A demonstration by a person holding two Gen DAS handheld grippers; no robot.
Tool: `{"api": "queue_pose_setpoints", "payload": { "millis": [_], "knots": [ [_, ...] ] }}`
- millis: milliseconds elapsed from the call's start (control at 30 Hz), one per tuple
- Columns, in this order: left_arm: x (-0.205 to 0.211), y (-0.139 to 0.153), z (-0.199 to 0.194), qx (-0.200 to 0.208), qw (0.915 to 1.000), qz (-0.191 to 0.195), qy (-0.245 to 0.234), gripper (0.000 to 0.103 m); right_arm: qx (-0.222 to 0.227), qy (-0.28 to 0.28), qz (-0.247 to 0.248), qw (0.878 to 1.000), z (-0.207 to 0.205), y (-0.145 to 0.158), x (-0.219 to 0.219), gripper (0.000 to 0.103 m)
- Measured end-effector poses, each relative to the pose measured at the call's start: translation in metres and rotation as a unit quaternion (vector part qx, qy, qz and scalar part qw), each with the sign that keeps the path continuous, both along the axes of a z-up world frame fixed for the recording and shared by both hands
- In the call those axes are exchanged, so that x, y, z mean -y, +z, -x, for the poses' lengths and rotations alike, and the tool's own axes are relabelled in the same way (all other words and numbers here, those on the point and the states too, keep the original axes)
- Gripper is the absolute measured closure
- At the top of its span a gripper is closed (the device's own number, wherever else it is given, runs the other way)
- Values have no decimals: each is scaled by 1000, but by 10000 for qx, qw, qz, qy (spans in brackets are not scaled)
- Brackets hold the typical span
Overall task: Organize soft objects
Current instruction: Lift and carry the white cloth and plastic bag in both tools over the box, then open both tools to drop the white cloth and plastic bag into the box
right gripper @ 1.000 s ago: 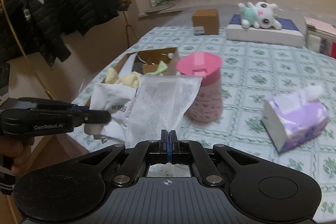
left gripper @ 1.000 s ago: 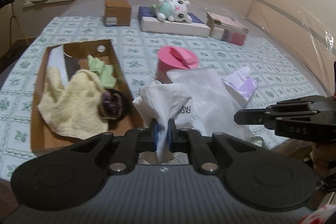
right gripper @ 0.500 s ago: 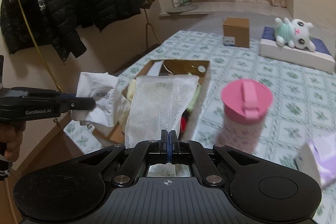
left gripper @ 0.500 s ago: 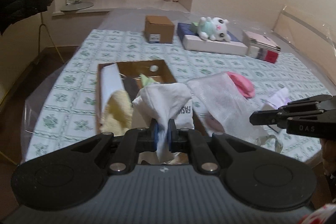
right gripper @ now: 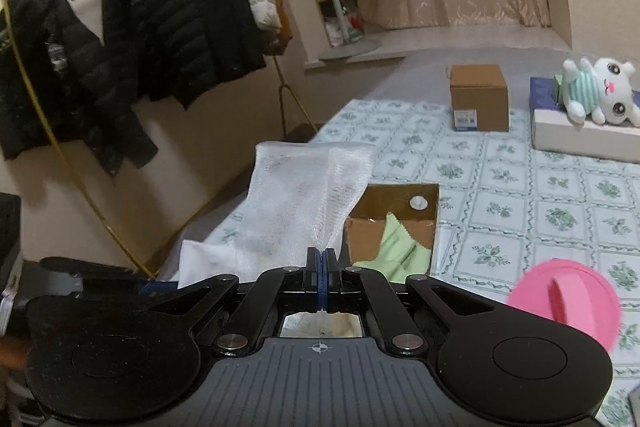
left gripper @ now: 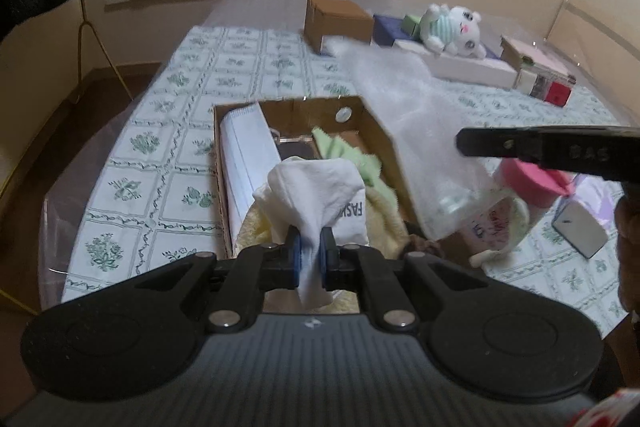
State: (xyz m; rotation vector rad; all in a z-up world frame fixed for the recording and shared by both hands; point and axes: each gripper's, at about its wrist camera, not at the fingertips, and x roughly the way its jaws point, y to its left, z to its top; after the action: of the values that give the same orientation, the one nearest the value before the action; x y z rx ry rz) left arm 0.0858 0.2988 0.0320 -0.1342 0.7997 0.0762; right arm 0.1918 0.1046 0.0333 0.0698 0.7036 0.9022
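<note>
The left gripper (left gripper: 309,255) has its fingers pinched tight on a bunched edge of the white cloth (left gripper: 316,195), while the right gripper (right gripper: 321,283) has its fingers fully closed on the corner of a white mesh bag (right gripper: 304,199), both pieces hanging above the near end of the cardboard box (left gripper: 376,125) on the table (left gripper: 160,163). The step looks like carrying both soft items over that box, which already holds a yellow towel (left gripper: 384,219) and a green cloth (left gripper: 352,155). To do it well, keep both grips firm, centre each piece over the opening, lower until fabric slackens inside the walls, then release, staying clear of the pink-lidded cup (right gripper: 568,303) on the right.
</note>
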Motion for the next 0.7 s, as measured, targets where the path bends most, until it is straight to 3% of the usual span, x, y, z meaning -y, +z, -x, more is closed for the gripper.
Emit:
{"api": "queue_pose_setpoints", "payload": {
  "millis": [333,600,700],
  "knots": [
    [-9,-50,-43,-451,9988,-102,-137,95,283,376,1335,9899,-2,-78,-42,103],
    [-14,-60,-64,-443,9990,-83,-35,92,690,574,1578,9834,-5,-100,-61,103],
    [-13,-56,-59,-378,9993,-71,31,81,810,624,1478,9837,0,-95,-53,102]
  ]
}}
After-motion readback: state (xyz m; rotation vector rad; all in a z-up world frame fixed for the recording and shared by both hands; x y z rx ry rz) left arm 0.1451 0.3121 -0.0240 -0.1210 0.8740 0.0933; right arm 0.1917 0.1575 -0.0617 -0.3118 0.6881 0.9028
